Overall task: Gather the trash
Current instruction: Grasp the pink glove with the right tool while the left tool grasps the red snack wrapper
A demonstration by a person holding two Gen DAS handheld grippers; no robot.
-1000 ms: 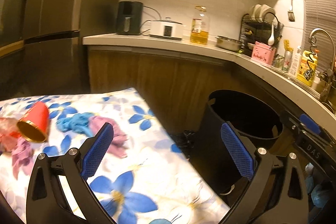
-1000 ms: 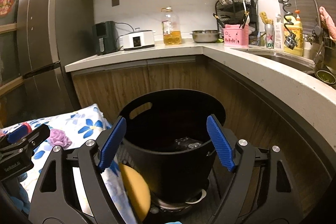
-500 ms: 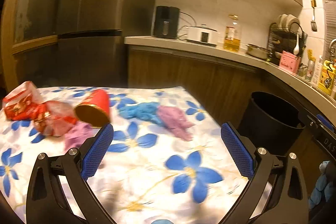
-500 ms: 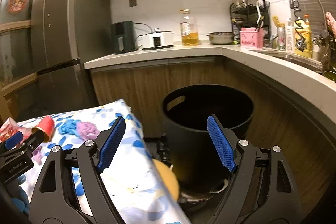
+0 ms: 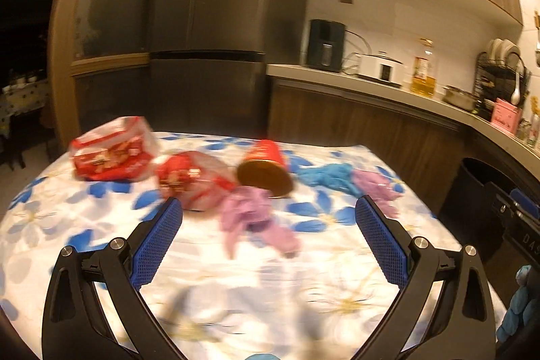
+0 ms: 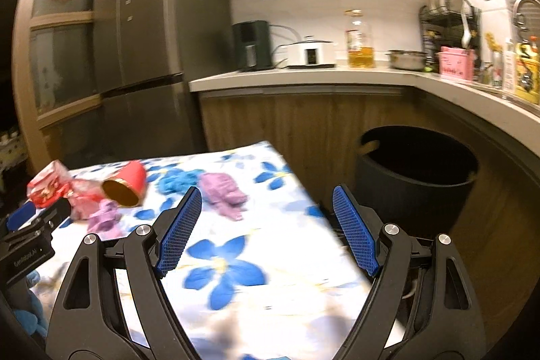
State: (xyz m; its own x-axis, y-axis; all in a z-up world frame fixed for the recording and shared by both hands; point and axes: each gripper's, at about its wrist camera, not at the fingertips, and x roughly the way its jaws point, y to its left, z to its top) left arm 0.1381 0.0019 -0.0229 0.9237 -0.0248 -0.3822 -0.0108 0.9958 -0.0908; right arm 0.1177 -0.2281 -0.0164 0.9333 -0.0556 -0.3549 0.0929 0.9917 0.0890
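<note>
Both grippers held wide apart, nothing between the jaws: left gripper (image 5: 268,221) above the table (image 5: 303,285), right gripper (image 6: 266,221) near its edge. Trash lies loose on the cloth: red wrappers (image 5: 111,150), tipped red cup (image 5: 265,169), purple wad (image 5: 254,218), blue wad (image 5: 329,176). Bin (image 6: 416,171) stands beside the table. Step judged: reaching for a piece. Next: jaws to be lowered around the purple wad, then closed.

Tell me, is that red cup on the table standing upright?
No. The red cup lies tipped on its side on the flowered tablecloth, its open gold mouth facing the camera.
</note>
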